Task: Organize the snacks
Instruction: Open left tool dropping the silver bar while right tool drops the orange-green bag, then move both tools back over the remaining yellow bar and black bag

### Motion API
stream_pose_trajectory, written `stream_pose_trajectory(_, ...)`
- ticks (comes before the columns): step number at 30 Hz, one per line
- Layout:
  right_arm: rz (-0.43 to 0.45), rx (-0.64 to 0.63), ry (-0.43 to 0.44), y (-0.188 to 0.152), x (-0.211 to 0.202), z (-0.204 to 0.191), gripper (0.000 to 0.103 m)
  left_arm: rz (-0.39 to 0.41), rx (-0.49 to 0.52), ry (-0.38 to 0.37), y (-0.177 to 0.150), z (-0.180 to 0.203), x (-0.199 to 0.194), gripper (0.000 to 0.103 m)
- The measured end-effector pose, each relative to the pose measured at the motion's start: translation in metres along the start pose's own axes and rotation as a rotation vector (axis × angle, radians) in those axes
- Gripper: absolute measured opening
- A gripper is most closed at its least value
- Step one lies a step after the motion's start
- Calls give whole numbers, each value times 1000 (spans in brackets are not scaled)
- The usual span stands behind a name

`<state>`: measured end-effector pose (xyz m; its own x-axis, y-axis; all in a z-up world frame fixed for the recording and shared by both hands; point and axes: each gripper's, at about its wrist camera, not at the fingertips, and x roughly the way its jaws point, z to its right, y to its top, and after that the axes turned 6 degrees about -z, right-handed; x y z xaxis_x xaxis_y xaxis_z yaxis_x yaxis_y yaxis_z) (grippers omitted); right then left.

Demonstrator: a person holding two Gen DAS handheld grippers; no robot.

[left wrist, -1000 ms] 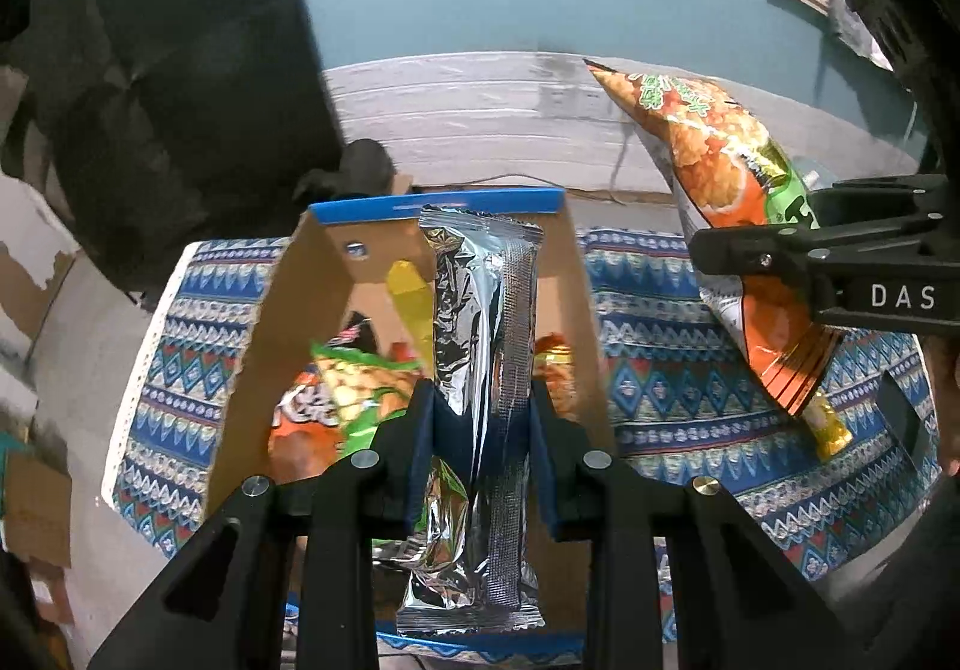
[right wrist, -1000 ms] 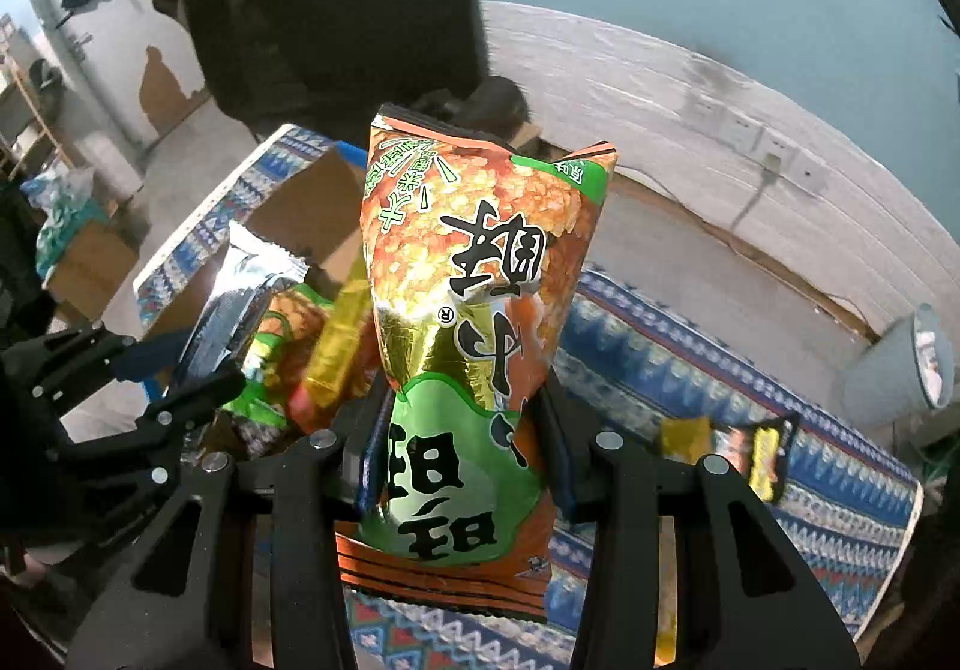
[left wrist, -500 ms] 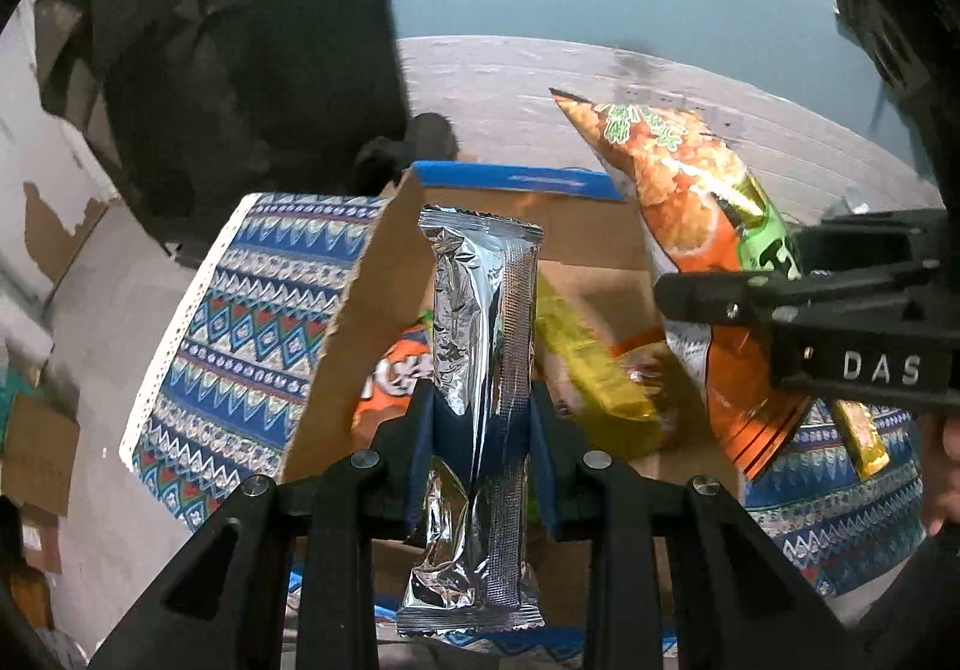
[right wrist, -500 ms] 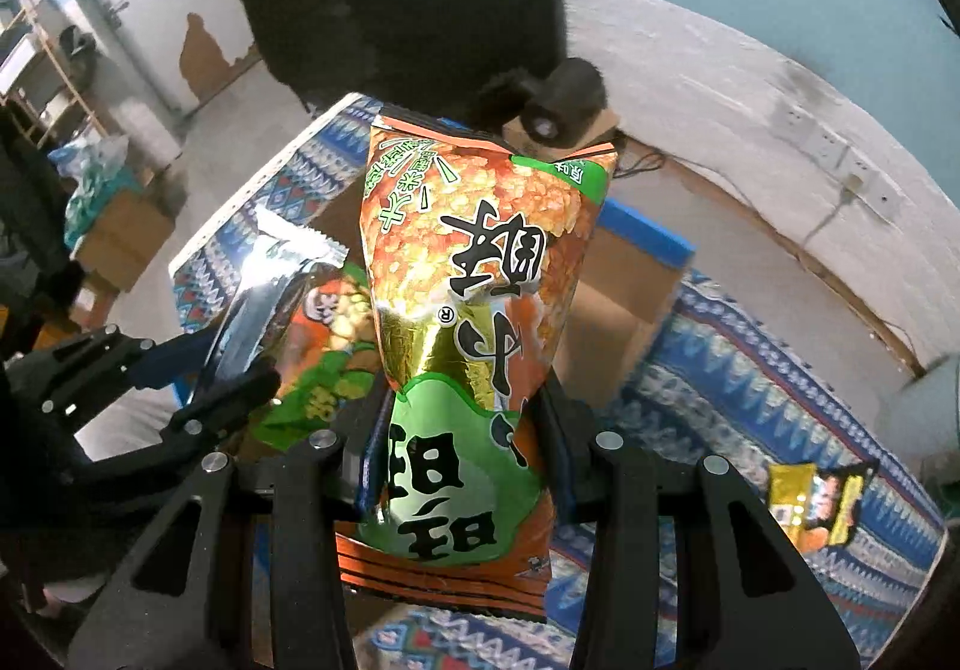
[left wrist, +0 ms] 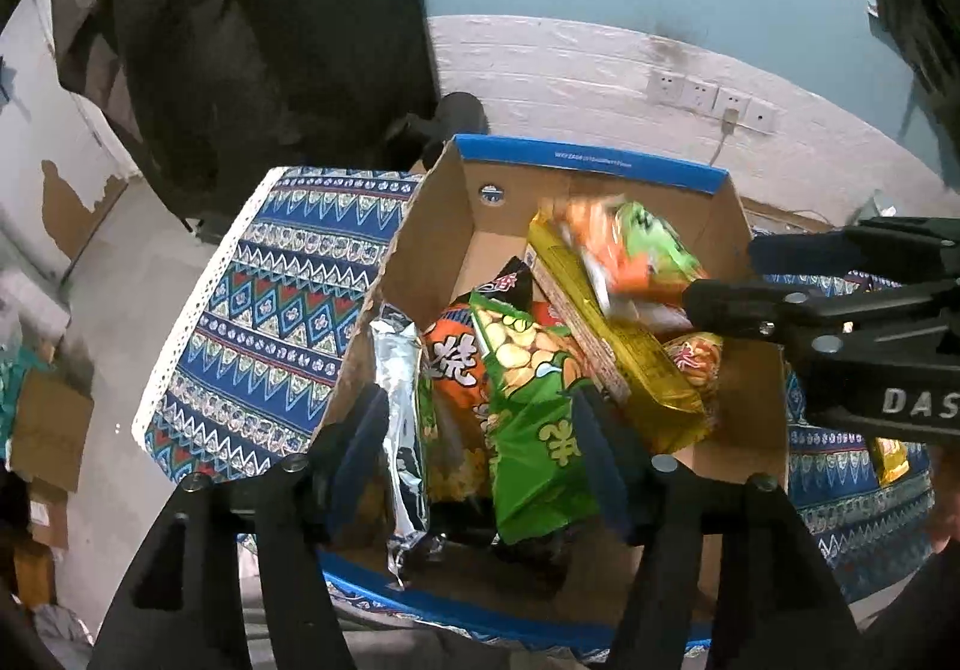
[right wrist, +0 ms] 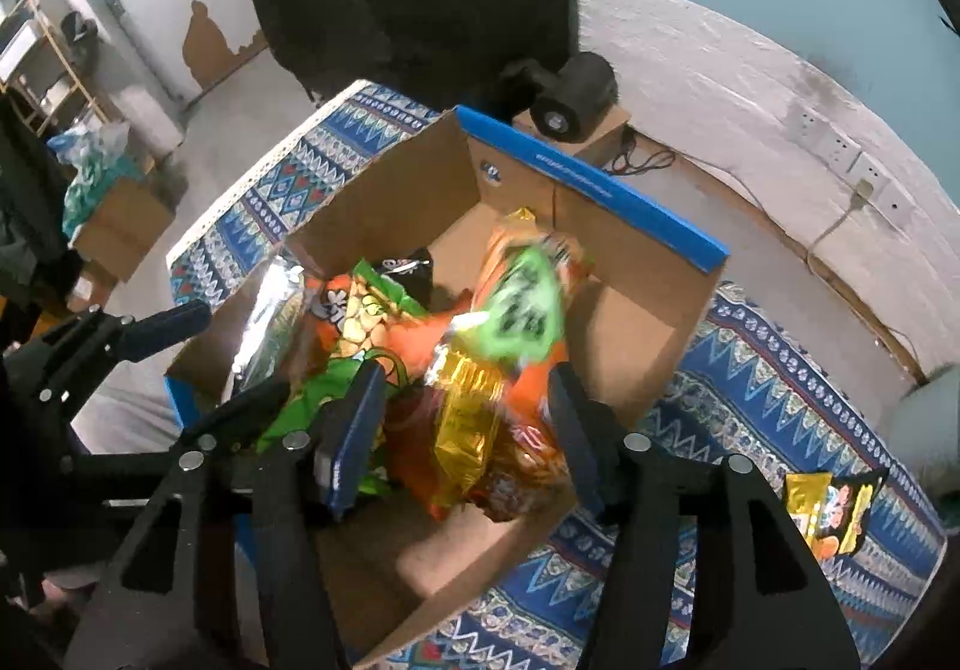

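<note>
Left wrist view: your cardboard box sits on the patterned surface, snacks piled inside. Both claws have just been opening; the left claw let the silver packet slip against the wall, the right claw dropped the orange-green bag. Next, fetch the yellow packet outside.

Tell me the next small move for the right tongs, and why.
Probably lift the right tongs out of the box and swing toward the yellow-black packet lying on the cloth beside it. Their jaws have just been opening and grip nothing; the orange-green bag, blurred, is dropping onto the pile in the box. That packet is the only snack I can see outside the box.
</note>
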<state>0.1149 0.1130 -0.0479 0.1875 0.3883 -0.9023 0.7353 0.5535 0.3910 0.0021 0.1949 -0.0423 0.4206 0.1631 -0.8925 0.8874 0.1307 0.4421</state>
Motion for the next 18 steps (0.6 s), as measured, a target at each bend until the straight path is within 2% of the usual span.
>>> stream_pose_trajectory(3,19,7,-15,-4,-10,5,64,8,2,-2,1,6,-5,70)
stream_pose_trajectory(8,35,23,-59,-16,-25,19,69,10,5,-58,3,21,-12,70)
stream_pose_trajectory(18,23,109,-122,-53,-42,71,69,20,110,-106,2,74,-20,71)
